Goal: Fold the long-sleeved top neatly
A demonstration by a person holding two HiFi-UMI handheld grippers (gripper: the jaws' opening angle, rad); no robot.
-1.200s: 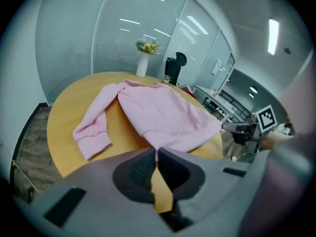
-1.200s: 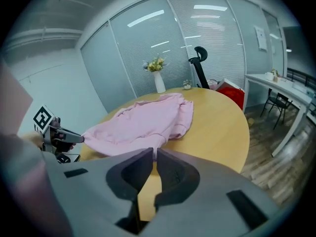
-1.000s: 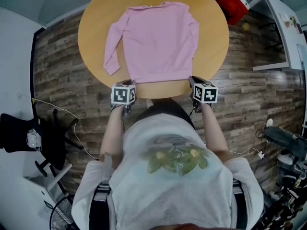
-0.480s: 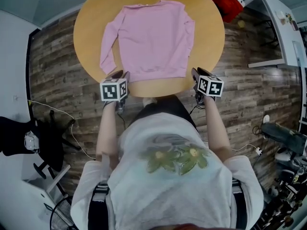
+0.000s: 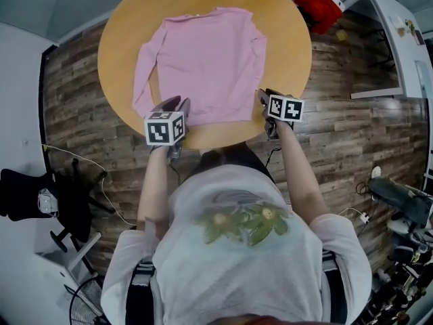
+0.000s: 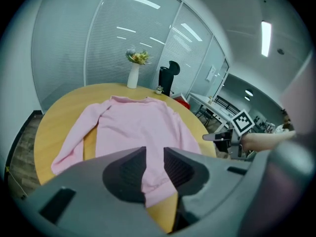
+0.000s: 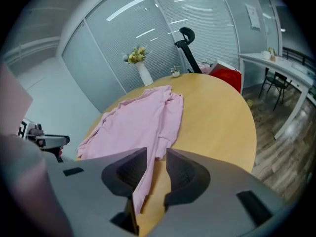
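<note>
The pink long-sleeved top lies spread flat on the round wooden table, collar far, hem near me. My left gripper hovers at the hem's left corner. Its jaws have just been opening, and only the hem on the table shows through the gap. My right gripper is at the hem's right corner. Its jaws have also just been opening and stand apart, with the top's edge seen between them, not pinched. Each gripper view shows the other gripper: the right gripper and the left gripper.
A white vase of flowers and a black object stand at the table's far rim. A red object and a white desk are at the right. A black chair and cables sit on the floor at left.
Both grippers were shut at the hem's corners a second ago. They have let go and opened, swung outward, then come back beside the corners. The hem lies flat on the table.
</note>
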